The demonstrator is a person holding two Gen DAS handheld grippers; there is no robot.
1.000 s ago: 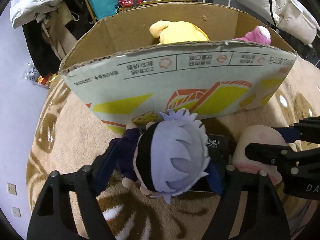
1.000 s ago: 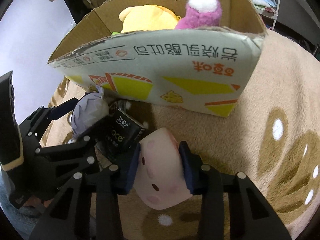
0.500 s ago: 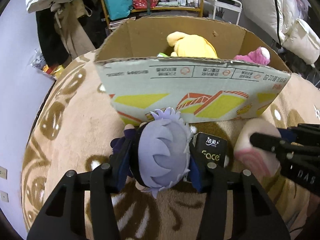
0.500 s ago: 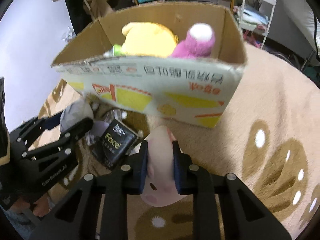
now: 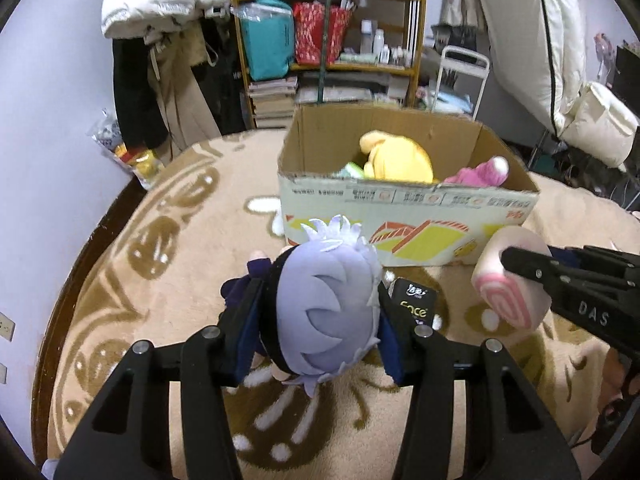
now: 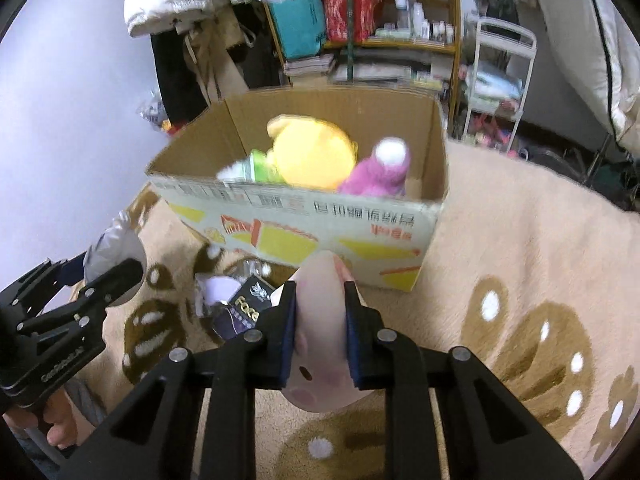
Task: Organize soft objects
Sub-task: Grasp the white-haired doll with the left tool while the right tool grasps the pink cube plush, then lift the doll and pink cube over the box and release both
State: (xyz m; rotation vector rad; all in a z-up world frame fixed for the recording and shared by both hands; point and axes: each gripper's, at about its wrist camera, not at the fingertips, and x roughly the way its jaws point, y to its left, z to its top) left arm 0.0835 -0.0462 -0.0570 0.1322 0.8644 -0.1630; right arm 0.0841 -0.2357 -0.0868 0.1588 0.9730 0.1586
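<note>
My left gripper (image 5: 318, 320) is shut on a plush doll with lilac spiky hair (image 5: 324, 312) and holds it above the rug. My right gripper (image 6: 320, 320) is shut on a pale pink plush (image 6: 320, 344), also lifted; it shows at the right in the left wrist view (image 5: 508, 276). An open cardboard box (image 5: 408, 216) stands ahead on the rug, holding a yellow plush (image 5: 396, 158), a magenta plush (image 5: 478, 172) and a green item (image 6: 256, 170).
A black tissue pack (image 5: 412, 306) lies on the beige patterned rug (image 5: 160, 280) between the grippers and the box. Behind the box stand a wooden shelf (image 5: 332, 40), hanging coats (image 5: 160, 60) and a white cart (image 6: 500, 80).
Both grippers have risen and pulled back from the box with their plush toys in hold. The right gripper closed tighter on the pink plush. The box now looks smaller and its inside shows.
</note>
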